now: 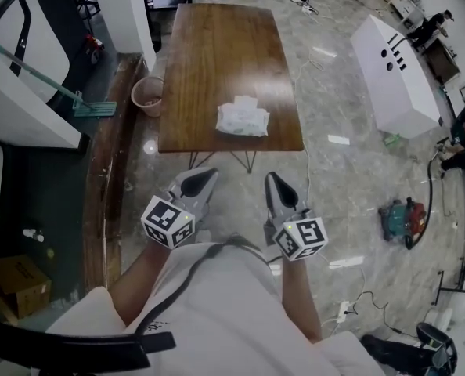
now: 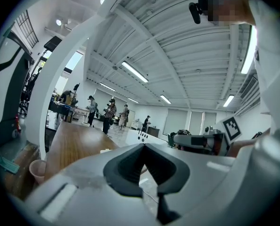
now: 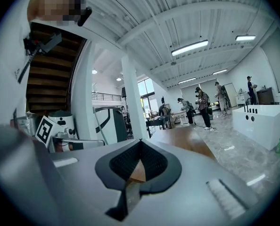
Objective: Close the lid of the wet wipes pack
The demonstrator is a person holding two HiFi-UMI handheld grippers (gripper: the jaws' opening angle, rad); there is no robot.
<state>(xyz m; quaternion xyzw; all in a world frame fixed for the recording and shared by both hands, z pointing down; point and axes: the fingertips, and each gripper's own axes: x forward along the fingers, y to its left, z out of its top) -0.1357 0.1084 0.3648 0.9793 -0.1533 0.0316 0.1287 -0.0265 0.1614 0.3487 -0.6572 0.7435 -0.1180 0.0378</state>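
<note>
At the near end of the table (image 1: 217, 45), a little right of its middle, lies the wet wipes pack (image 1: 243, 120), flat on the wood with nothing else around it. A paler flap shows along its far edge, which is probably the lid left up, though it is too small to be sure.

Nearer the person, off the table's near edge, the left gripper (image 1: 209, 175) and right gripper (image 1: 273, 178) hang side by side, both aimed toward the pack. Each has its jaws drawn together with nothing between them (each gripper view shows only the table beyond the tips). That seems sensible here, since pressing a lid down needs a blunt closed tip, not a grasp. Neither touches the pack, so the closing has not begun.

On the floor to the left of the table stands a pink bucket (image 1: 147, 95), and I cannot tell what is in it. Near left sits a cardboard box (image 1: 17, 282), apparently shut.
</note>
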